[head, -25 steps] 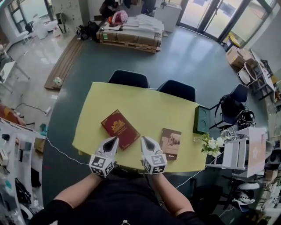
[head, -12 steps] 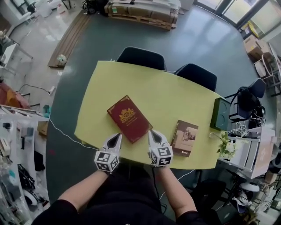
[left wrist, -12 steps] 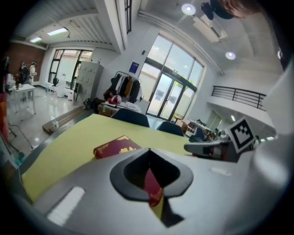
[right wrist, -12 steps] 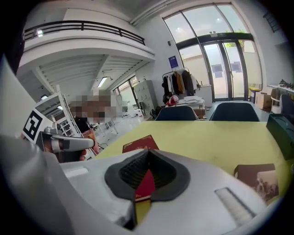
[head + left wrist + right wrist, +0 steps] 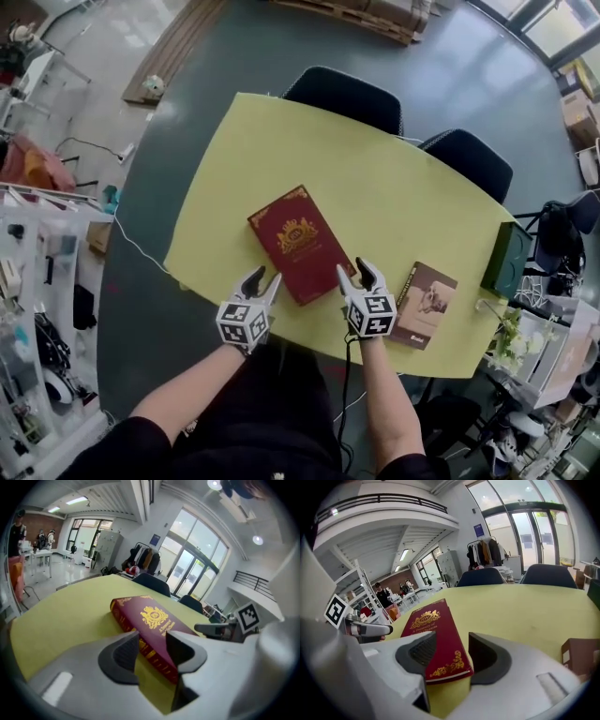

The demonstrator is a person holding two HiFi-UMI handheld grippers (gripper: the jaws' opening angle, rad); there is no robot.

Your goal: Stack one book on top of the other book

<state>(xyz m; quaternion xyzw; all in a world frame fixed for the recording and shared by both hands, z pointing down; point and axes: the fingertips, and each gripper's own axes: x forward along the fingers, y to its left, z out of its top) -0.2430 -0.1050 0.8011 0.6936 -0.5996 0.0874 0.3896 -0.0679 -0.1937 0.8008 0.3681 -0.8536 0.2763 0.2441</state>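
Observation:
A dark red book [image 5: 301, 243] with gold print lies flat on the yellow table [image 5: 281, 150], near its front edge. A smaller brown book [image 5: 427, 303] lies flat to its right. My left gripper [image 5: 262, 278] is at the red book's near left edge. My right gripper [image 5: 353, 271] is at that book's near right corner, left of the brown book. Both have just been opening and stand open, pads off the book. In the left gripper view the red book's [image 5: 150, 618] spine shows past the gripper [image 5: 152, 648]; in the right gripper view its [image 5: 433, 634] corner shows past the gripper [image 5: 447, 656].
Two dark chairs [image 5: 342, 94] [image 5: 469, 161] stand at the table's far side. A green box [image 5: 506, 259] sits at the table's right end, white flowers [image 5: 512, 339] beside it. A thin cable [image 5: 141, 248] hangs off the left edge. Shelves and clutter flank the table.
Both grippers have dropped to the table's front edge beside the red book, and their jaws went from shut to open. The head view has tilted further down.

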